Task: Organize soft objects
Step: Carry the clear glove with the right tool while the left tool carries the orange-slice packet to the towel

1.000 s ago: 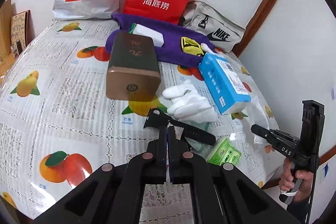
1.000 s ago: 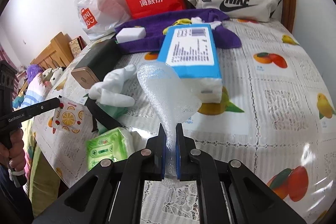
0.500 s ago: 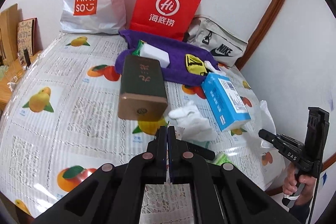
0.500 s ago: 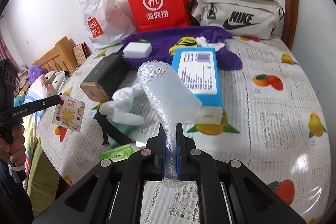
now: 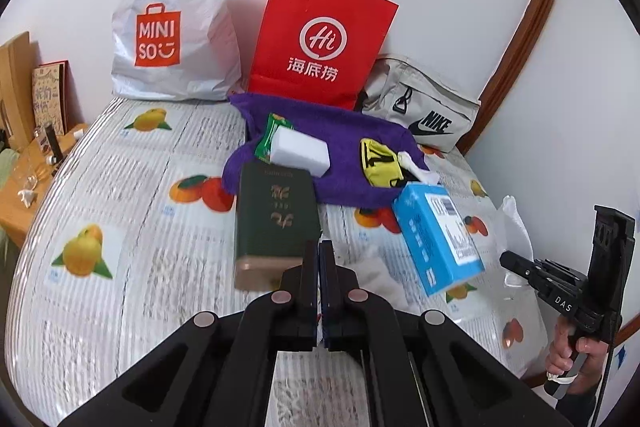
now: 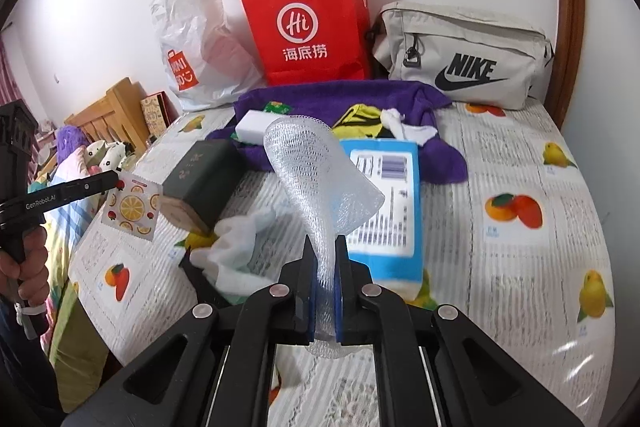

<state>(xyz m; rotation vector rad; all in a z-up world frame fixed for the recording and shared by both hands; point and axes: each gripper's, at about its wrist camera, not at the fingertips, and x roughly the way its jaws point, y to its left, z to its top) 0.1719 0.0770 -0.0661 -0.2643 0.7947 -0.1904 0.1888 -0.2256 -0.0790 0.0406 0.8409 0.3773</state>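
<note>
Your right gripper [image 6: 324, 247] is clenched on the foam net sleeve [image 6: 320, 171], held up over the table's [image 6: 520, 155] near edge. Your left gripper [image 5: 319, 253] pinches the fruit-print sachet [image 6: 132, 207] beyond the table's left edge.

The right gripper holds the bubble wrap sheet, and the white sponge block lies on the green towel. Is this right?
One detail is wrong: the towel is purple, not green, as the right wrist view shows. The right gripper does hold the bubble wrap sheet, and the white sponge block lies on that towel.

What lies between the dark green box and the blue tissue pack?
A white glove lies crumpled on the tablecloth between the box and the tissue pack, clearest in the right wrist view.
</note>
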